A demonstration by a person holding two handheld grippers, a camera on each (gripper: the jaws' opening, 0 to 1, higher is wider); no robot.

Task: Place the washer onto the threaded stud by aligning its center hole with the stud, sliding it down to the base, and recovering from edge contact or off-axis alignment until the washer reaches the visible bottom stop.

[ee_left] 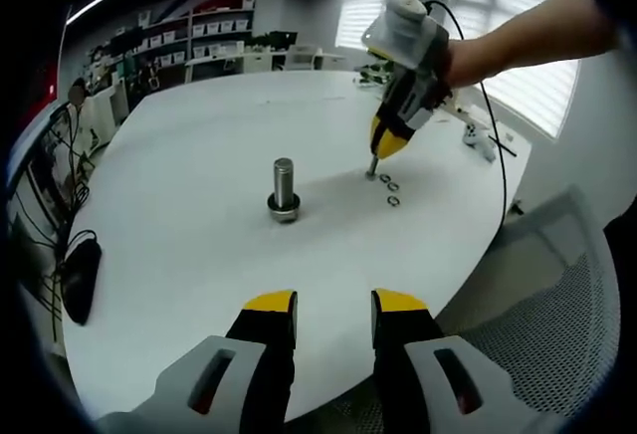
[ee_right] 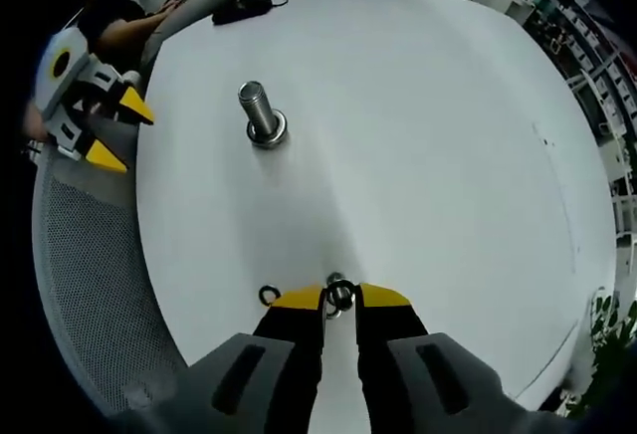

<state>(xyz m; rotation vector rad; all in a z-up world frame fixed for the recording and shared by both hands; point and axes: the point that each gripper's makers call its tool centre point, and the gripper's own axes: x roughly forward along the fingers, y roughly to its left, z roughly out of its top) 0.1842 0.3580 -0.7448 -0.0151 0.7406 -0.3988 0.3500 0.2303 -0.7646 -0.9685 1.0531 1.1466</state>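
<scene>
A steel threaded stud (ee_left: 284, 183) stands upright on its wide base in the middle of the white round table (ee_left: 179, 175). My left gripper (ee_left: 334, 305) hangs open near the table's edge, well short of the stud, with nothing between its fingers. To the right of the stud my right gripper (ee_left: 379, 155) points down at the tabletop beside a few small washers (ee_left: 392, 193). In the right gripper view the right gripper (ee_right: 340, 298) has its yellow tips closed on one washer (ee_right: 340, 294) lying at table level. The stud (ee_right: 261, 110) stands further ahead on the left.
Another loose washer (ee_right: 268, 296) lies just left of the right gripper's tips. A black mouse (ee_left: 80, 275) rests at the table's left edge. A grey mesh chair (ee_left: 557, 325) stands by the table. The open left gripper (ee_right: 107, 130) shows beside the chair.
</scene>
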